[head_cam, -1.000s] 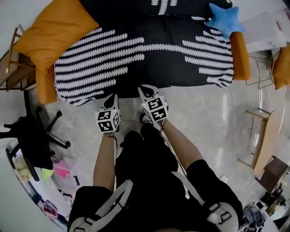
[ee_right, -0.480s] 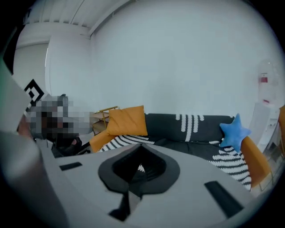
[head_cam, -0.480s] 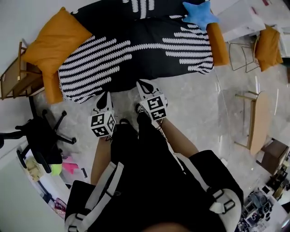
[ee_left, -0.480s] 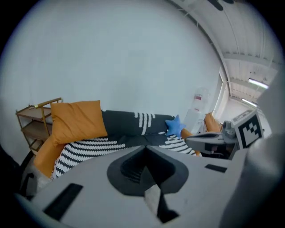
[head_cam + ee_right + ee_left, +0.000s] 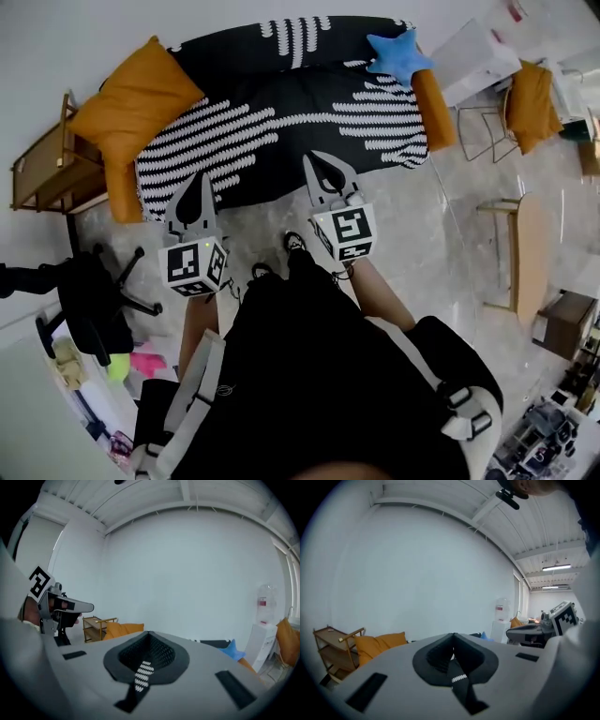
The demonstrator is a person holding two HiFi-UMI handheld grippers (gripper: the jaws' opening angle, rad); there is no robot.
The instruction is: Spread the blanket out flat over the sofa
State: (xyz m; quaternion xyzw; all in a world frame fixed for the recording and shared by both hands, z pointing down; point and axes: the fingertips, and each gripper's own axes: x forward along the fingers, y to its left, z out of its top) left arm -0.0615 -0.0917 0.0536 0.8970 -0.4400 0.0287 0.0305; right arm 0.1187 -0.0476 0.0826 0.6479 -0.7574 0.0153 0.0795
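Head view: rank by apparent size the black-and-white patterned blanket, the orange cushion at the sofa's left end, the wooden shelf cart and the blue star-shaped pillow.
1. black-and-white patterned blanket, by far the largest.
2. orange cushion at the left.
3. wooden shelf cart, slightly smaller, partly hidden by that cushion.
4. blue star-shaped pillow, smallest.

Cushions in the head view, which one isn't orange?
The blue star-shaped cushion at the right end of the sofa. The big cushion at its left end and the smaller cushion off to the far right are both orange.
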